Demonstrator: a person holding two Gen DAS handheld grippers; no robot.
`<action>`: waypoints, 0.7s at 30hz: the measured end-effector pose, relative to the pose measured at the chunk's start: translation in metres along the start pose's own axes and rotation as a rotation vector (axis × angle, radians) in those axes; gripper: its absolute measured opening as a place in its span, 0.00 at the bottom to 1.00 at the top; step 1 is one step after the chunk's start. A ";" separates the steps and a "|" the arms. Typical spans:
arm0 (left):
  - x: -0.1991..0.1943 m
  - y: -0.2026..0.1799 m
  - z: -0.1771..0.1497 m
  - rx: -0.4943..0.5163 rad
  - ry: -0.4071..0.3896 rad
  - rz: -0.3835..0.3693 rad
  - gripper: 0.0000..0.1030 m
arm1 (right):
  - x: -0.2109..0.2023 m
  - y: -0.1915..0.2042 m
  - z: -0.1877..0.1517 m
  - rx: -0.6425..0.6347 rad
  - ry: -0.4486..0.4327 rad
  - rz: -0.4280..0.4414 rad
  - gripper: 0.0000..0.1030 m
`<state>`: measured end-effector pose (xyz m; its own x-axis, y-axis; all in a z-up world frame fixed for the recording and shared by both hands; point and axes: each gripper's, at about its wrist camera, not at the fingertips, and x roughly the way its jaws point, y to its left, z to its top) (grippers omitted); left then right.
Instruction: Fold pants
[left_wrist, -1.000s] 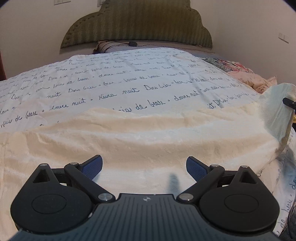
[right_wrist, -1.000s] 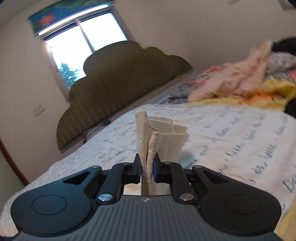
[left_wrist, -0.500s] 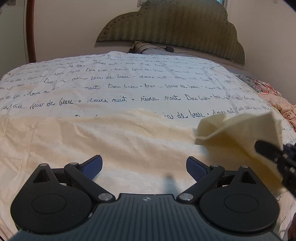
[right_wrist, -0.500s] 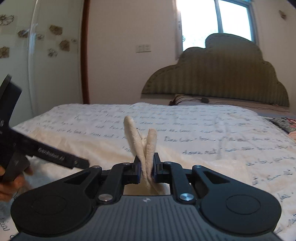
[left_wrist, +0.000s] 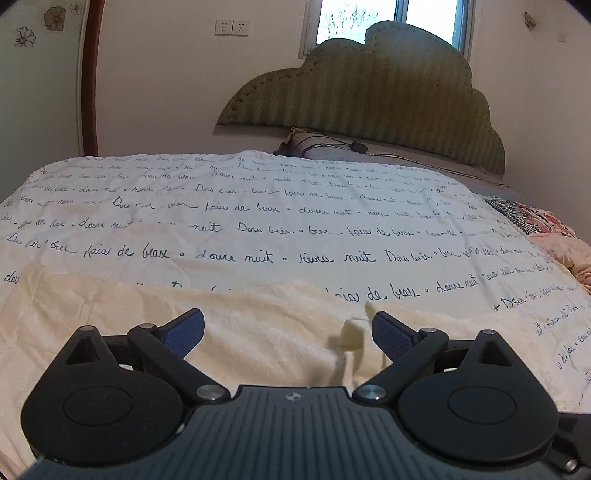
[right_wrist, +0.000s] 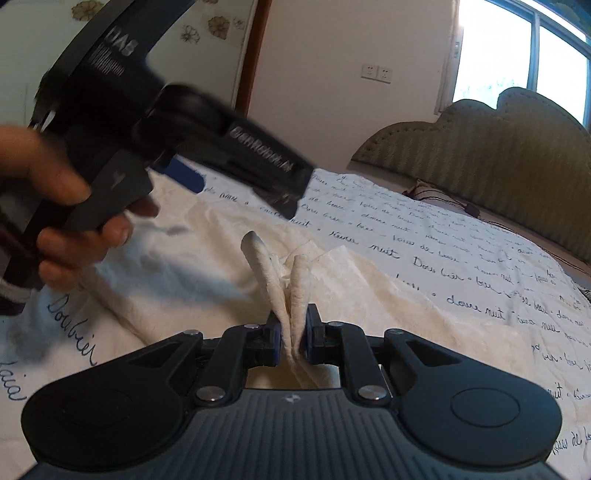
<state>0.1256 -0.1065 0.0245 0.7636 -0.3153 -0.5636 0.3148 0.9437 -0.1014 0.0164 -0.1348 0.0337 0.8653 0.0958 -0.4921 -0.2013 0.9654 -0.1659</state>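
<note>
Script-printed bedding fills the left wrist view below a scalloped headboard, the cream pants spread flat under the left gripper, its blue-padded fingers wide apart and empty; the raised corner seen half a second ago now lies down. From the right wrist, the right gripper stays clamped on a pants fold, while the left gripper, blurred, has apparently swung closer above the cloth.

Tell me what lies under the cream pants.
The cream textured pants lie on a white bedspread printed with blue cursive script. Whatever is beneath the spread is covered. The right tongs pinch one fold.
</note>
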 end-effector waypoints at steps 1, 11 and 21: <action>0.003 -0.003 0.002 0.005 0.009 -0.011 0.96 | 0.005 0.004 -0.002 -0.020 0.028 -0.006 0.17; 0.019 -0.033 0.005 0.092 0.019 -0.025 0.96 | -0.065 -0.048 0.013 0.057 -0.039 0.011 0.25; 0.038 -0.058 -0.016 0.233 0.086 -0.056 1.00 | 0.013 -0.163 -0.007 0.329 0.227 -0.165 0.25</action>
<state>0.1267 -0.1715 -0.0043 0.6937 -0.3471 -0.6312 0.4842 0.8734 0.0519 0.0570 -0.2930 0.0486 0.7430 -0.0871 -0.6636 0.1206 0.9927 0.0046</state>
